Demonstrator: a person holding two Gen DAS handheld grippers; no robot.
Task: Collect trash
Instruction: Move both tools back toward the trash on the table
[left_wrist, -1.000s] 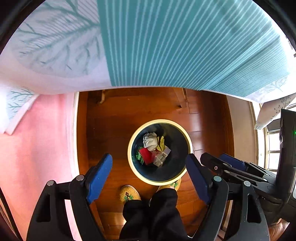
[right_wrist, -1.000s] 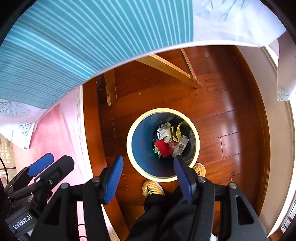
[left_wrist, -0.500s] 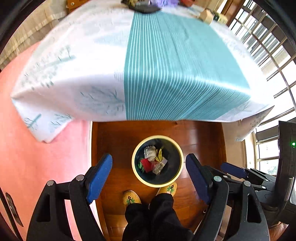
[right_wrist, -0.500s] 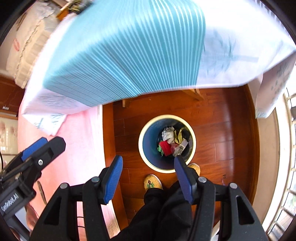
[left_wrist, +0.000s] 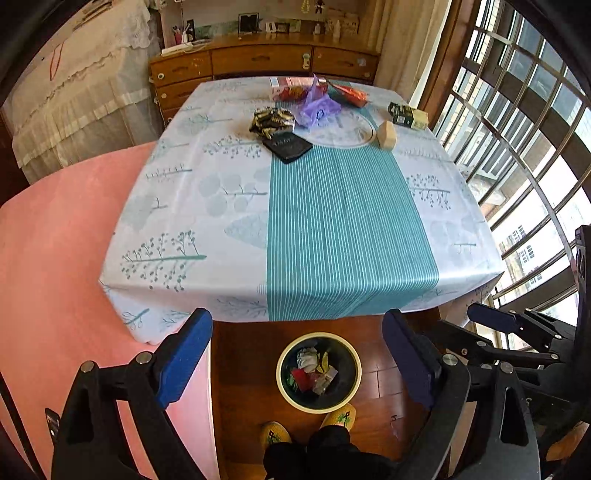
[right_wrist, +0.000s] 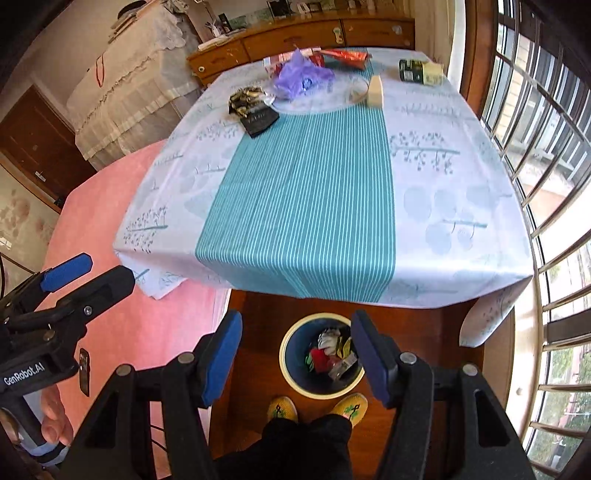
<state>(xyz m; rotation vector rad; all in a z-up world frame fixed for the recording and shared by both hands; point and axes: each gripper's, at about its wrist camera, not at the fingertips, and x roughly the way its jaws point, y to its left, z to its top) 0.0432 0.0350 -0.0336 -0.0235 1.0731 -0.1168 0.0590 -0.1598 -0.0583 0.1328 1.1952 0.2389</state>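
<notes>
Both grippers had risen since a second before, when the tablecloth's hanging edge filled the top of each view; the whole tabletop now lay in sight. The left gripper (left_wrist: 297, 358) held nothing, its blue-padded jaws opening wide, the trash bin (left_wrist: 318, 372) framed between them on the wooden floor. The right gripper (right_wrist: 295, 356) was also empty, its jaws parted and opening a little further, the same bin (right_wrist: 318, 354) between its pads.

Inside the bin lay crumpled white paper, a red wrapper (left_wrist: 301, 380), a yellow scrap and a clear plastic piece. The person's yellow slippers (left_wrist: 336, 416) stood at the bin's 6 o'clock, just beside it.

On the table (left_wrist: 351, 229), toward 12 o'clock in the left wrist view, uncollected trash sat clustered: a crumpled black-and-gold wrapper (left_wrist: 272, 120), a flat black packet (left_wrist: 287, 146) touching it, a purple plastic bag (left_wrist: 317, 107), a red snack packet (left_wrist: 349, 96), a tan block (left_wrist: 386, 134) and a dark green box (left_wrist: 407, 115) toward 1 o'clock.
</notes>
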